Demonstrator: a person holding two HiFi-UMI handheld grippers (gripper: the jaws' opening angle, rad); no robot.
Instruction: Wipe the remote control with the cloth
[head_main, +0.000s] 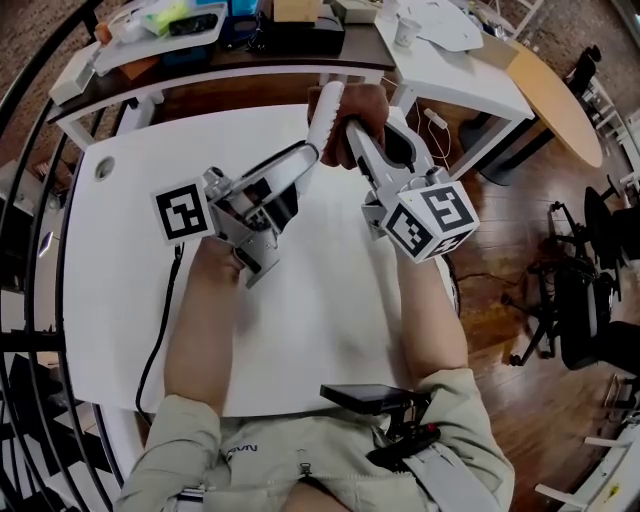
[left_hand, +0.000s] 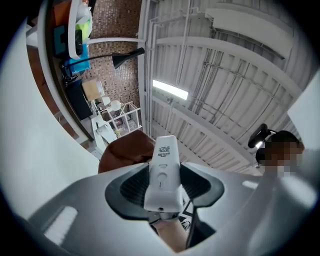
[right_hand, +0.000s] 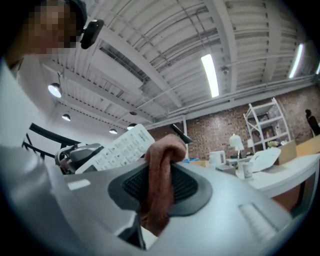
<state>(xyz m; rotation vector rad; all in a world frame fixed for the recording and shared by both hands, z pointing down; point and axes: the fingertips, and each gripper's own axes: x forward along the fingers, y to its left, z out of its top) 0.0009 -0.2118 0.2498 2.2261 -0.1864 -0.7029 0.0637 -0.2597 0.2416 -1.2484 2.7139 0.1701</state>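
While both grippers are raised above the white tabletop (head_main: 130, 300), the white remote control (left_hand: 165, 170) stands clamped in the left gripper (head_main: 303, 157). Its lower end is pinched between the two ribbed black pads, and most of its body sticks out past the fingertips. The left gripper view shows the remote's plain back with a small printed label near the far end. The right gripper view shows its face with rows of buttons.

Just to the right of the remote in the head view, the right gripper (head_main: 358, 140) is closed on a brown cloth (right_hand: 160, 190). A bunched fold of the cloth is squeezed between the pads, humping up beyond the fingertips and trailing down below them. The hump of cloth lies right against the remote's upper half, on the side away from the left gripper. Whether it actually presses on the plastic cannot be told.

Both grippers angle in towards the remote, their marker cubes on the person's side of it. Beyond the remote, past the tabletop's far edge, stands a cluttered desk (head_main: 200, 45).
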